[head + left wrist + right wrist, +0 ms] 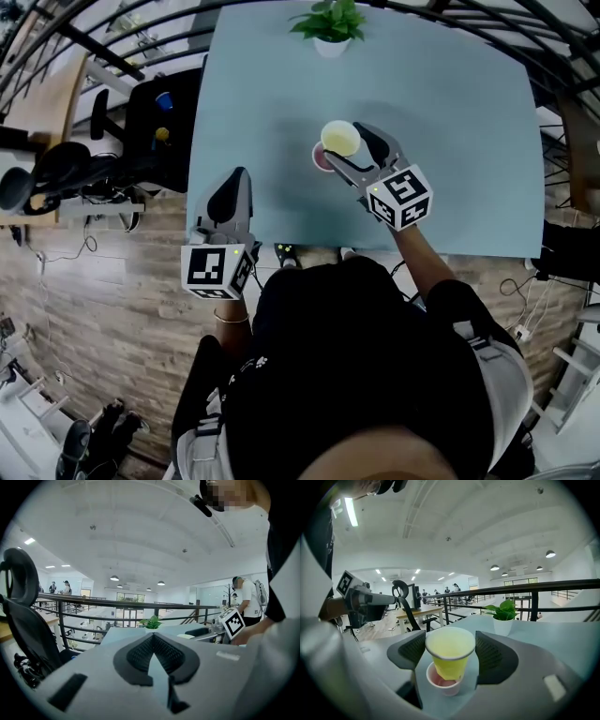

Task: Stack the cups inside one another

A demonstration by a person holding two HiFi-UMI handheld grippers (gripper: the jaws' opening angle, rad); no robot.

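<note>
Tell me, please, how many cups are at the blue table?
2. The yellow cup is held by the right gripper, its base over the pink cup, which stands on the table. A cup nested inside another could be hidden.

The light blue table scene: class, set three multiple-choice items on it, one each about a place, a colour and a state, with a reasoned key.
1. Where does the leafy green plant in a white pot stand?
A. at the far edge of the light blue table
B. on the wooden floor
C. on a chair

2. What colour is the tapered cup in the right tongs?
A. black
B. yellow
C. white

3. How are the left tongs?
A. wide open
B. clamped on the plant
C. shut, empty

Key: 1 A, the head view shows it there; 2 B, it shows yellow in the right gripper view; 3 C, the left gripper view shows them closed together with nothing between.
</note>
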